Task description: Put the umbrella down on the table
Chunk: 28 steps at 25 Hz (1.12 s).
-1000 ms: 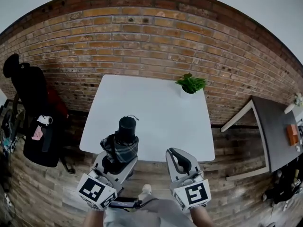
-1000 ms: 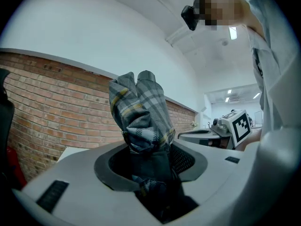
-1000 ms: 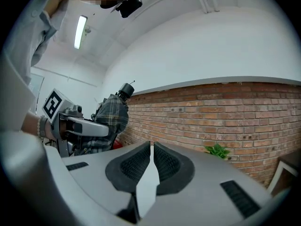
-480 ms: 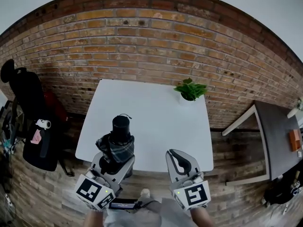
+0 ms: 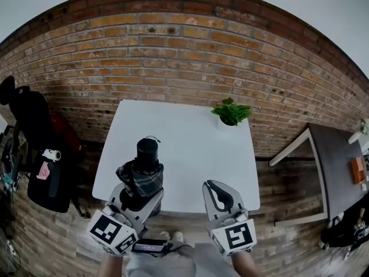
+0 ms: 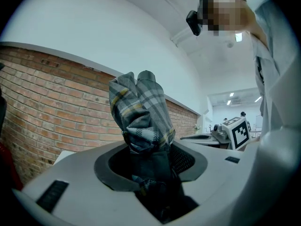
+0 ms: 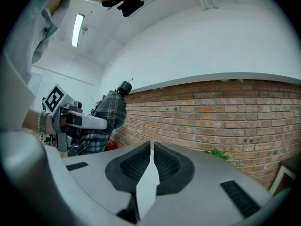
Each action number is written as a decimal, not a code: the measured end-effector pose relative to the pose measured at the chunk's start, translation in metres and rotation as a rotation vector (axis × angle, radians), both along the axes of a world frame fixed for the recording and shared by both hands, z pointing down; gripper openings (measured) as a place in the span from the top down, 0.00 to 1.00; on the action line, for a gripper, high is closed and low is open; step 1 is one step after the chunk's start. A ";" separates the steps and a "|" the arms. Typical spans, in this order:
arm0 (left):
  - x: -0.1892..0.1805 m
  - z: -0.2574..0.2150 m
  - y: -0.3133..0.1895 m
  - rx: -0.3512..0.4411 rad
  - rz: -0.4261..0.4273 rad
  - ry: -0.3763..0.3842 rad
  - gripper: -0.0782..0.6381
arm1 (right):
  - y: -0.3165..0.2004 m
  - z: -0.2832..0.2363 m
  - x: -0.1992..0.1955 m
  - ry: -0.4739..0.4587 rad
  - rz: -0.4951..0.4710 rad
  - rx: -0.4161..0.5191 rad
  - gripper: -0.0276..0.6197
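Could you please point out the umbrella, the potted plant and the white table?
umbrella (image 5: pixel 144 178), head view, on its plaid fabric.
potted plant (image 5: pixel 232 112), head view, on its leaves.
white table (image 5: pixel 190 140), head view, on its bare top.

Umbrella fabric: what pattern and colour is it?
The umbrella is grey plaid with yellow lines; the left gripper view shows it best.

Office: white table (image 5: pixel 190 149), desk chair (image 5: pixel 36 126)

Umbrella (image 5: pixel 142 178), farther in over the table (image 5: pixel 190 137).
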<state>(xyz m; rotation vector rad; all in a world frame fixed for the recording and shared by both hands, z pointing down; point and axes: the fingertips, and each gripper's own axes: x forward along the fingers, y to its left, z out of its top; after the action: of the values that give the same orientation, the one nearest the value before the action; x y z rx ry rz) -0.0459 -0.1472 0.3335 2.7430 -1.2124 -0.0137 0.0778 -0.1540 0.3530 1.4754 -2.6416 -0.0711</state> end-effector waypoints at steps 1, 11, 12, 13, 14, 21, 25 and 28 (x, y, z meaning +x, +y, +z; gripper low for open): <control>-0.001 -0.002 -0.002 0.000 0.006 0.001 0.59 | -0.003 -0.001 -0.001 0.006 0.002 -0.004 0.88; -0.010 -0.007 -0.020 0.008 0.038 -0.017 0.59 | -0.020 -0.012 -0.017 0.025 0.013 0.001 0.88; -0.010 -0.007 -0.021 0.006 0.040 -0.016 0.59 | -0.020 -0.011 -0.018 0.027 0.015 -0.005 0.88; -0.010 -0.006 -0.022 0.004 0.043 -0.015 0.59 | -0.021 -0.010 -0.019 0.028 0.017 -0.009 0.88; -0.010 -0.005 -0.023 0.001 0.047 -0.015 0.59 | -0.021 -0.009 -0.020 0.029 0.018 -0.012 0.88; -0.008 -0.001 -0.031 -0.001 0.081 -0.029 0.59 | -0.025 -0.006 -0.021 0.027 0.035 -0.010 0.88; -0.007 0.002 -0.038 -0.014 0.089 -0.034 0.59 | -0.029 -0.010 -0.016 0.003 0.059 0.021 0.88; -0.004 0.007 -0.046 -0.024 0.094 -0.050 0.59 | -0.031 -0.004 -0.011 0.017 0.071 -0.007 0.88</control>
<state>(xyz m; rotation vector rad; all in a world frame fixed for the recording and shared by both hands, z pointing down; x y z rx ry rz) -0.0494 -0.1930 0.3405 2.7915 -1.0866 0.0791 0.0667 -0.1849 0.3487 1.5582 -2.5712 -0.0681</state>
